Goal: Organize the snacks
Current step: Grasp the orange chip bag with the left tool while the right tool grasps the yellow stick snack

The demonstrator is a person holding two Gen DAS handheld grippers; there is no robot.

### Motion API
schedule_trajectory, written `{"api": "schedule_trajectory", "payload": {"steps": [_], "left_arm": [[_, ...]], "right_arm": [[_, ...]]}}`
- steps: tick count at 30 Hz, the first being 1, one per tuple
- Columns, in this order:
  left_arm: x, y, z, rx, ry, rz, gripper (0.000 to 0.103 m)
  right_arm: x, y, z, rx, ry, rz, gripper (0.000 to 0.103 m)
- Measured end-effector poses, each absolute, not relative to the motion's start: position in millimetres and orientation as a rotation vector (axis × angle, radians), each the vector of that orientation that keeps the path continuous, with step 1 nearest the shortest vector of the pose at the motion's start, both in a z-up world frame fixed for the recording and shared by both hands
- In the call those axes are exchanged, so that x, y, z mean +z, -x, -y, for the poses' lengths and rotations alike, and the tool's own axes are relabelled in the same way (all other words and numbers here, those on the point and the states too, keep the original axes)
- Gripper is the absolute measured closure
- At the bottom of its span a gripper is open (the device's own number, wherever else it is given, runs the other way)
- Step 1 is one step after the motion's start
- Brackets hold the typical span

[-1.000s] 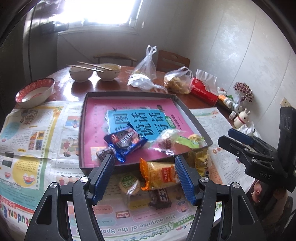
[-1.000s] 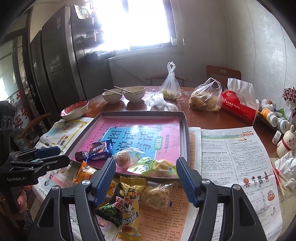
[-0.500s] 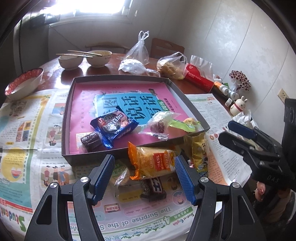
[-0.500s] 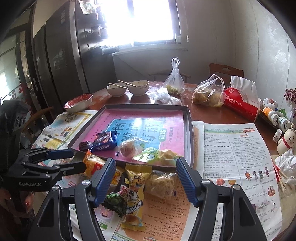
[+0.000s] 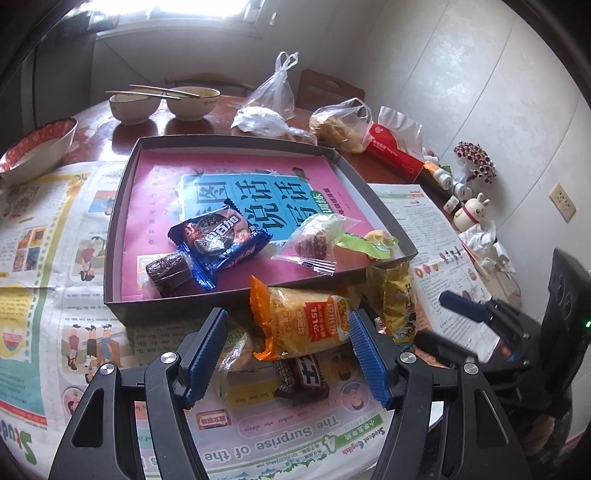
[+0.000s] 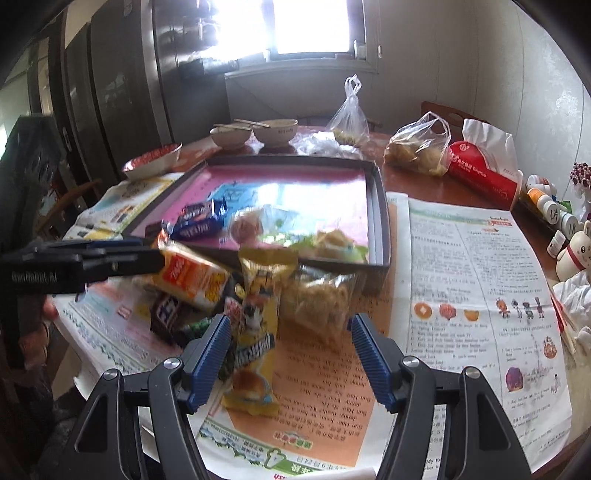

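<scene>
Left gripper (image 5: 286,354) wide open, holding nothing, nearer one: orange snack pack (image 5: 301,317) dead ahead between its tips, long axis crosswise, just outside near wall of tray (image 5: 162,308). Right gripper (image 6: 290,354) open too, empty, over yellow packet (image 6: 255,332) lying lengthwise.

Room: bright window (image 6: 310,26); pale panelled walls (image 5: 480,74); dark cabinets (image 6: 110,92); wooden chair (image 5: 325,92); wall socket (image 5: 562,202).
</scene>
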State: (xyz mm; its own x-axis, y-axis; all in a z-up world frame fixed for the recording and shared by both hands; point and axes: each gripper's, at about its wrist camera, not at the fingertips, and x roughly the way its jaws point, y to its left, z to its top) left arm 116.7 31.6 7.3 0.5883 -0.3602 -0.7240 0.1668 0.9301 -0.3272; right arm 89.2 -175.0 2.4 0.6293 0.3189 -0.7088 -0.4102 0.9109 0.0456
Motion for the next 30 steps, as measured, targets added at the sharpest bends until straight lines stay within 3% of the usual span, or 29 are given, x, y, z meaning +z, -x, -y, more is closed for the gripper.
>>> {"api": "schedule_trajectory", "payload": {"steps": [9,18,20,24,30], "left_arm": [[3.8,-119.1,-26.5,-0.345,0.238,-0.906,0.04],[-5.9,-127.1,-24.0,-0.366,0.255,-0.936,0.044],[-7.5,-129.0,-24.5,-0.372,0.266,-0.94,0.044],[-11.6,-133.1,-25.9,-0.391,0.298,-0.946,0.045],[-8.6,-132.4,-26.5,-0.397,0.298,-0.922,0.06]], "right_arm": [[-13.9,-88.2,171.5,0.435,0.139,-0.833,0.04],[-24.1,-88.2,158.3,0.471,0.156,-0.858,0.06],[-26.8,-89.9,155.5,0.477,0.153,-0.862,0.069],[-31.7,-94.9,154.1,0.477,0.143,-0.876,0.075],[-31.6,-96.5,149.9,0.474,0.147,-0.866,0.078]]}}
